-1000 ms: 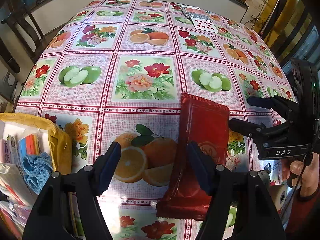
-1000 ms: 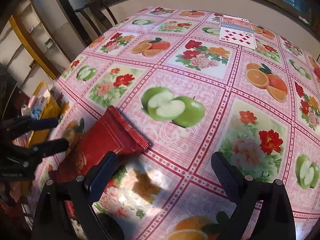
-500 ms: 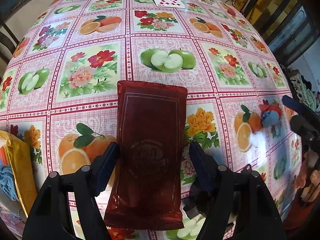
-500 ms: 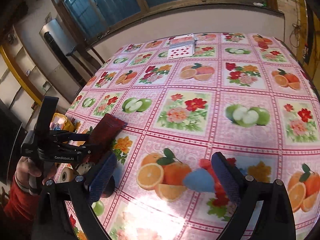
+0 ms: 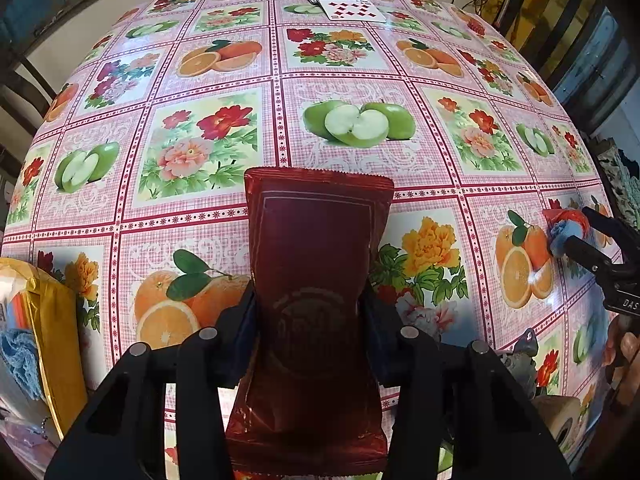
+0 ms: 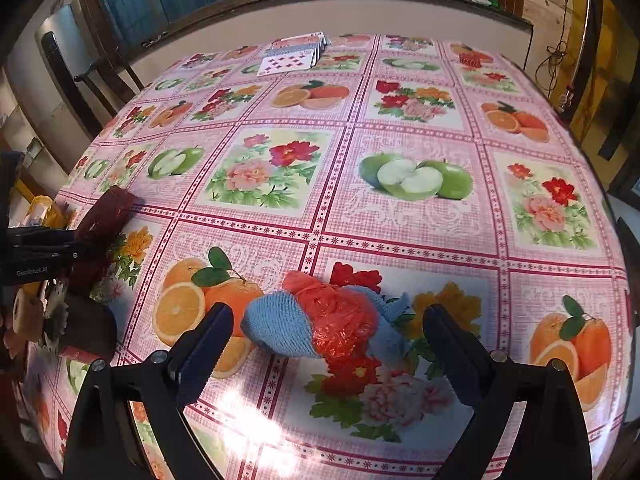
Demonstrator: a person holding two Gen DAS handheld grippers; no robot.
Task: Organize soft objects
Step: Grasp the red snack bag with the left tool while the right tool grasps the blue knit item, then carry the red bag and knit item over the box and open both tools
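Change since earlier frame: the left gripper [image 5: 310,312], a second ago open beside the dark red glossy foil pouch [image 5: 318,280], is now closed on its lower half; the right gripper [image 6: 324,340] has been brought from that pouch to the blue knitted item wrapped in orange-red plastic [image 6: 320,324].
Left tool: pouch pinched across its width, pads [image 5: 244,320] pressed into both sides; far end of the pouch lies toward the table's middle.
Right tool: jaws spread wide, one on each side of the knitted bundle, not touching it.
Location of task items: pouch at the near edge of the fruit-and-flower oilcloth table [image 5: 360,80]; bundle near the right edge.
Step in hand (judged): bundle to be gripped. Jaws should be lowered evenly and closed on the knitted body, not on the loose plastic alone, which would likely slip.
Surroundings: yellow bag of soft goods [image 5: 52,320] at near left, judged the destination; playing cards [image 6: 294,54] fanned at the far edge.
Obstructions: none seen between the jaws and the bundle; small clutter at the near edge beside the left gripper, unidentifiable.
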